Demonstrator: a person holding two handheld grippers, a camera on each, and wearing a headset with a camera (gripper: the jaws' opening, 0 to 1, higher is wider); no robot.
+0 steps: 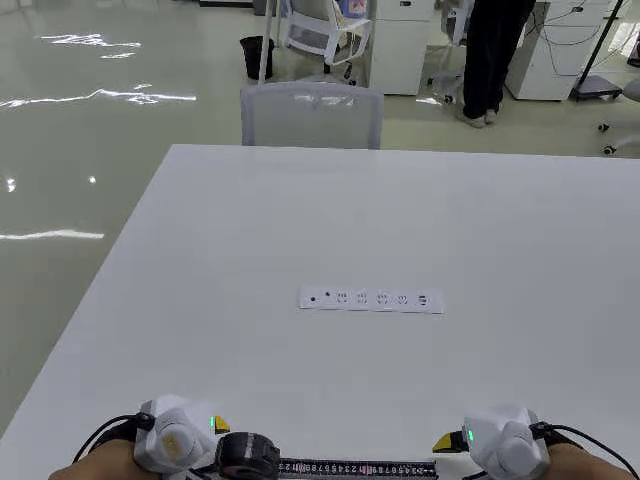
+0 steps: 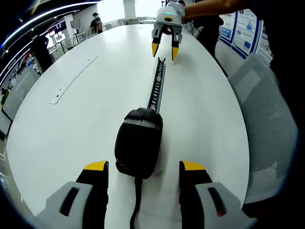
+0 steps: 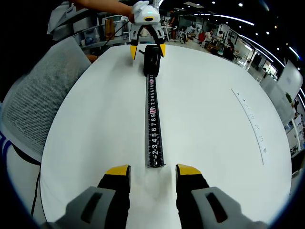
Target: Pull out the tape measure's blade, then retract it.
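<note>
Beyond, power strip [image 1: 370, 299], chair [image 1: 311, 115], left gripper [image 2: 143, 166], right gripper [image 3: 153, 169] (both jaws apart), blade [image 3: 153, 129] between

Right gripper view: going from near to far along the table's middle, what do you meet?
Right claw → free end of the blade → tape measure case → left claw, open, straddling the case's far end.

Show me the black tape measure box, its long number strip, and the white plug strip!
Tape measure box [image 2: 139, 143]: left gripper view, top of the black case.
Number strip [image 3: 153, 129]: right gripper view, middle of its length.
Plug strip [image 1: 371, 299]: head view, middle of its white face.
</note>
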